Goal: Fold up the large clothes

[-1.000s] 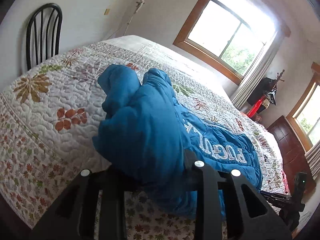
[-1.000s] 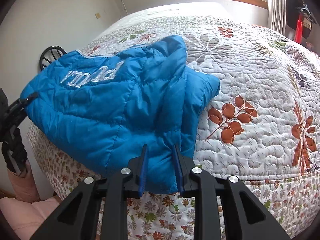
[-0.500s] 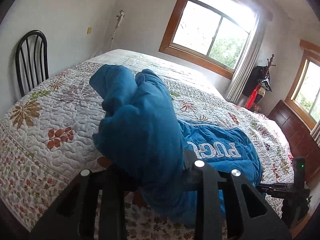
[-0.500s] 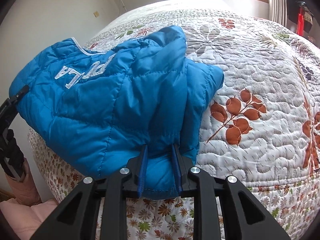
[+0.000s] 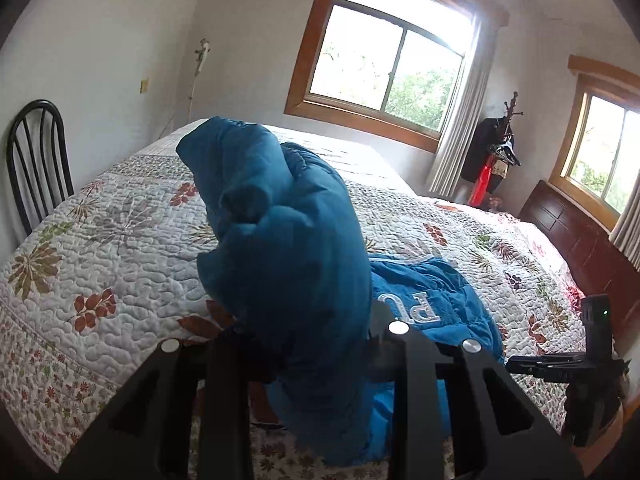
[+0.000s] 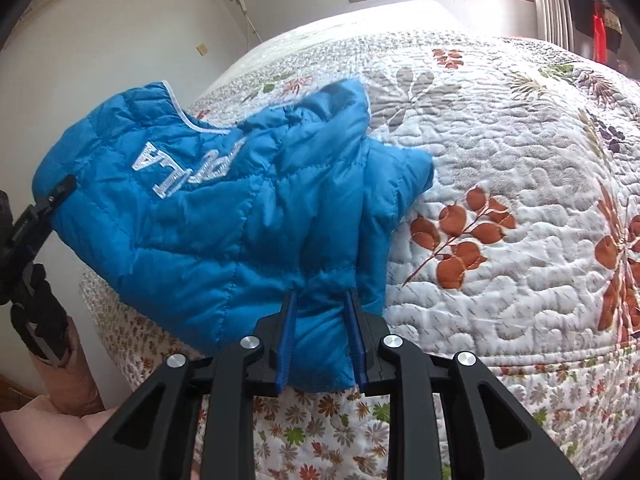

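A blue puffer jacket (image 5: 288, 264) with white lettering lies near the foot of the bed. My left gripper (image 5: 304, 364) is shut on a bunched part of it and holds that part raised, so it fills the middle of the left wrist view and hides the fingertips. My right gripper (image 6: 320, 336) is shut on the jacket's hem (image 6: 320, 360) between its blue pads (image 6: 287, 344). The jacket (image 6: 224, 224) hangs lifted over the bed corner in the right wrist view. The other gripper shows at the edge of each view (image 5: 592, 364) (image 6: 28, 232).
The bed carries a white quilt (image 6: 520, 168) with leaf prints. A black chair (image 5: 36, 168) stands at the left wall. Windows (image 5: 384, 60), a coat stand (image 5: 496, 160) and a dark wooden headboard (image 5: 580, 240) are beyond the bed.
Both grippers have lifted the jacket higher. The left one has raised its bunched part up toward the camera; more of the lettering is folded under.
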Motion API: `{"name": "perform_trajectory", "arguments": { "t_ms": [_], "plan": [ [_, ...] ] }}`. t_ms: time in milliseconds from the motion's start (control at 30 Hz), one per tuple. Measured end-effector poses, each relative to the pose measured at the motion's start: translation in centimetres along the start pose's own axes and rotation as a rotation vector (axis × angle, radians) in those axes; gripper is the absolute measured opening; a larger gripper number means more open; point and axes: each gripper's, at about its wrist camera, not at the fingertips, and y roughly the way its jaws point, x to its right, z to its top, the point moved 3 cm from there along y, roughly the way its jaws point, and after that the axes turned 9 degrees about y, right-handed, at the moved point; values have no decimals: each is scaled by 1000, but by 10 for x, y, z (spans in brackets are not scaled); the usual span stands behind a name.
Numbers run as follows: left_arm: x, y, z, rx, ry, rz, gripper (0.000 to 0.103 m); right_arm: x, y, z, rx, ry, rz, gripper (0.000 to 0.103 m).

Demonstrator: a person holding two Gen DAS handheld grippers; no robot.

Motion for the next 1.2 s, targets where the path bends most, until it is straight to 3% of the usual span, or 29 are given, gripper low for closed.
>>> {"name": "perform_trajectory", "arguments": {
  "t_ms": [167,367,667,867,1033,1200],
  "plan": [
    [39,5,13,18,78,-27,27,54,-10,10,15,92,-246,27],
    [93,25,7,-21,170,-83,28,104,-4,15,-21,198,-277,27],
    [174,79,-27,-153,295,-211,31,114,3,11,-41,187,-259,27],
    [192,96,-51,-183,343,-194,33,108,9,11,-43,148,-308,27],
    [190,97,-51,-195,315,-212,34,99,16,14,-49,109,-377,30],
    [189,72,-48,-184,269,-315,54,100,16,16,-60,116,-392,30]
  ]
}}
